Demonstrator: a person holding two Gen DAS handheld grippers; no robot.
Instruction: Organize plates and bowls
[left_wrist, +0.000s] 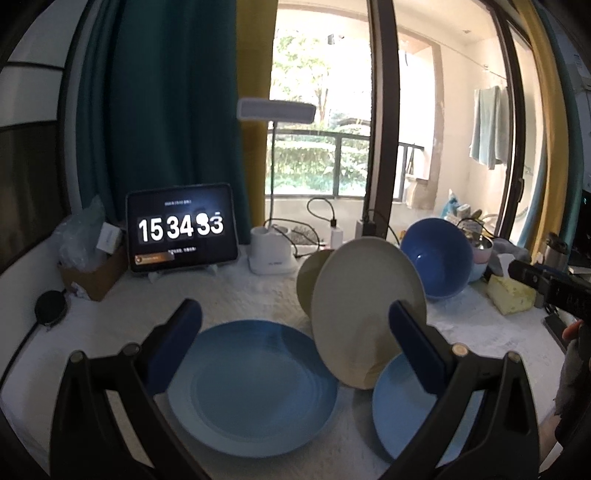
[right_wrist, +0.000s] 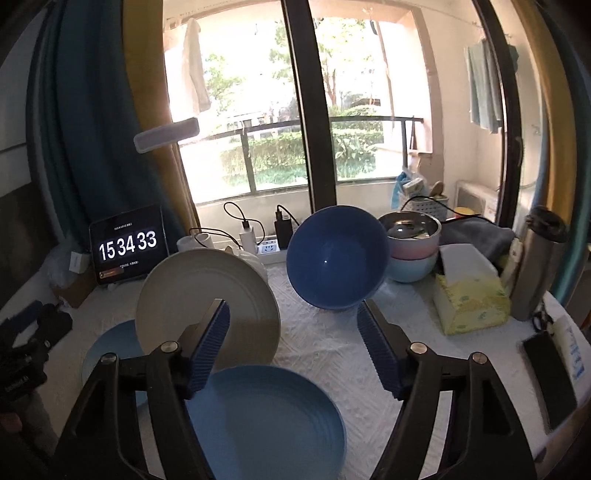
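A cream plate (left_wrist: 365, 306) (right_wrist: 207, 306) stands nearly on edge in the middle of the white-clothed table; what props it is hidden. Behind it leans a second cream dish (left_wrist: 308, 280). A dark blue bowl (left_wrist: 436, 258) (right_wrist: 336, 258) lies tipped on its side, mouth toward me. Two light blue plates lie flat: the larger one (left_wrist: 255, 387) (right_wrist: 110, 350) to the left and another (left_wrist: 399, 406) (right_wrist: 269, 417) to the right. My left gripper (left_wrist: 293, 308) hovers open over the larger plate's far rim. My right gripper (right_wrist: 292, 308) is open and holds nothing, between the cream plate and the bowl.
A tablet clock (left_wrist: 181, 229) (right_wrist: 127, 245) and a white lamp base (left_wrist: 271, 251) stand at the back by a power strip (right_wrist: 269, 247). On the right are stacked pastel bowls with a pot (right_wrist: 410, 243), a tissue box (right_wrist: 469, 295), a steel flask (right_wrist: 539, 258) and a phone (right_wrist: 550, 373).
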